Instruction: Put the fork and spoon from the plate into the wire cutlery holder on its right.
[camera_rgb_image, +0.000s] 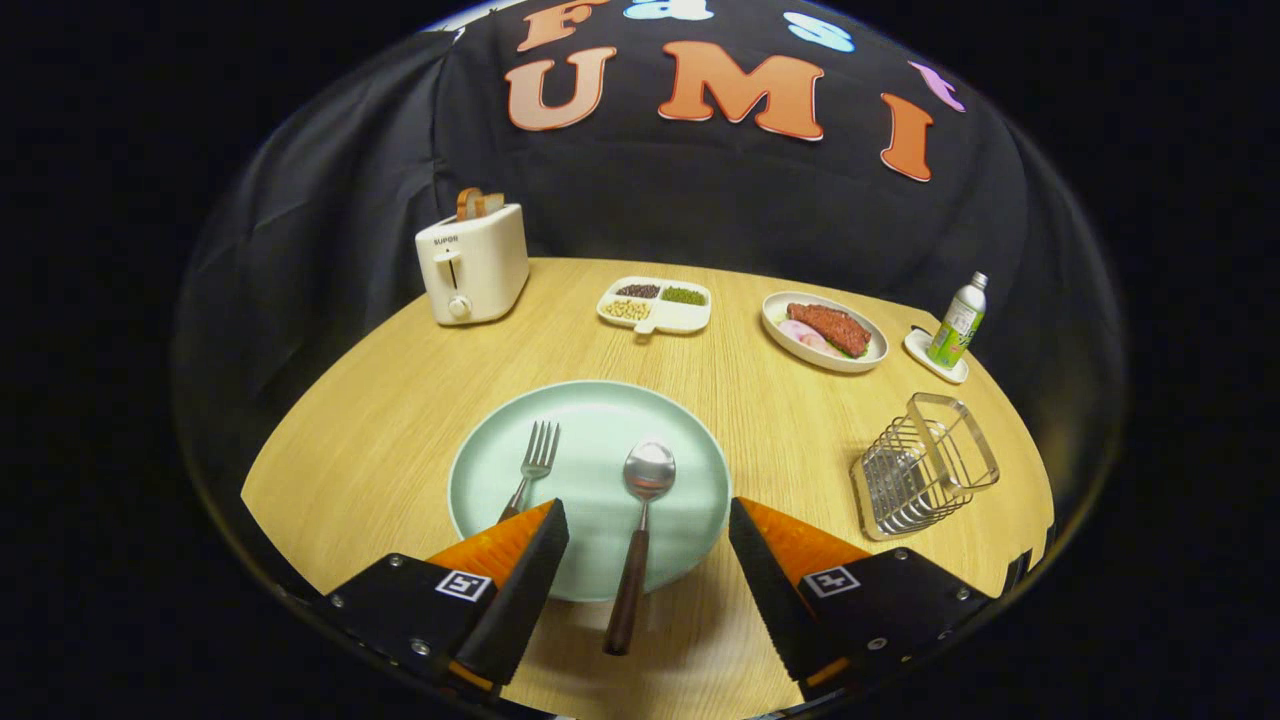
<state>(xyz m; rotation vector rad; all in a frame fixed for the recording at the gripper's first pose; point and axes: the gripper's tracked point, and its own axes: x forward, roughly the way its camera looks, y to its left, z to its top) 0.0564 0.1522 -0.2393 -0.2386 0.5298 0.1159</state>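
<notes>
Gripper view shows the spoon (640, 530) lying between the spread fingers of the hand-held gripper (648, 522), its shiny bowl on the round pale-green plate (590, 420) and its dark handle reaching back over the rim onto the wood-grain worktop (390, 430). The fork (532, 470) lies on the plate to its left, its handle passing behind the left finger. The hand-held gripper is wide apart, holding nothing, and the boxy wire cutlery holder (925, 465) stands right of the plate, beyond the right finger.
</notes>
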